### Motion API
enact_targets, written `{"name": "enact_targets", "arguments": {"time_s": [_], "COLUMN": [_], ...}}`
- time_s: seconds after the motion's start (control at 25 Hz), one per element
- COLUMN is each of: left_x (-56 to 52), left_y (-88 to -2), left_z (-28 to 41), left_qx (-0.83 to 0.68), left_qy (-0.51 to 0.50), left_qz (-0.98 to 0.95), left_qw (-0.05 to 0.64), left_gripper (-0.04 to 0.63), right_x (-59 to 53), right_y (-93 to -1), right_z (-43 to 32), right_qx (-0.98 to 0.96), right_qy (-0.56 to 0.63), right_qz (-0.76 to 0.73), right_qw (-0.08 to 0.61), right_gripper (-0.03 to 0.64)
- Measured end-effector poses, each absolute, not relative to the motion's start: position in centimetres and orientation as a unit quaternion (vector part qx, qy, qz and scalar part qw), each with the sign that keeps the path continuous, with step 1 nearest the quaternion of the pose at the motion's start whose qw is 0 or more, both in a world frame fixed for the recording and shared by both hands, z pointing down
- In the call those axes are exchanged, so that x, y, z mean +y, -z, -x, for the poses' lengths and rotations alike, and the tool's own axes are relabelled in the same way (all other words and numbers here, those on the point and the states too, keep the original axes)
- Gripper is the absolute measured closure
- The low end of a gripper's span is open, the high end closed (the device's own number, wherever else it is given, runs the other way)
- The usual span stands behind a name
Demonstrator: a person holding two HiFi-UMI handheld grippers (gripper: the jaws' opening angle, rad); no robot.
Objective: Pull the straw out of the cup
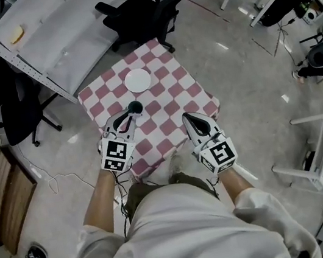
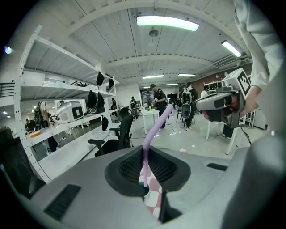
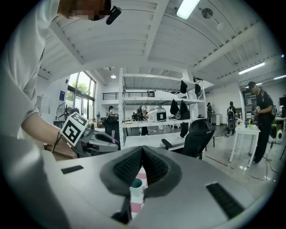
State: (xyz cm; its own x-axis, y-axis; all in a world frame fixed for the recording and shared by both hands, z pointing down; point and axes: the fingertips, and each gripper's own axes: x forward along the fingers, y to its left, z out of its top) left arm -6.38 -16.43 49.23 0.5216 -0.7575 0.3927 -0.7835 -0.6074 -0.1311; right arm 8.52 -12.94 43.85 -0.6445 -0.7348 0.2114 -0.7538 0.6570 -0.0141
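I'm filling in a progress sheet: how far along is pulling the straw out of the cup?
Done: the left gripper has its jaws shut on the purple straw.
In hand: the straw stands over the cup, its lower end right at the rim; I cannot tell whether it is clear.
Left: get it fully clear of the cup.
The right gripper is shut and empty, away from the cup.

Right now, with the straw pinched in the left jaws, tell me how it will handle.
The straw is probably light and bendy: it is thin and curves over near its top. Pinched in the left gripper, it looks uncrushed, so likely springy, not brittle. The small cup might tip if the straw drags its rim.
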Motion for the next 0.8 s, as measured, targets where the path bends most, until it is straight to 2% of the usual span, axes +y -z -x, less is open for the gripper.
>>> {"name": "enact_targets", "arguments": {"time_s": [0.8], "left_x": [-10.3], "left_y": [-39.9], "left_z": [8.4], "left_qx": [-0.471], "left_qy": [-0.132], "left_qz": [-0.872], "left_qw": [0.003], "left_gripper": [0.56], "right_x": [-11.1], "right_y": [-42.1], "right_z": [-7.8], "right_qx": [-0.909], "right_qy": [-0.03], "right_qz": [-0.408], "right_qw": [0.081], "right_gripper": [0.612]}}
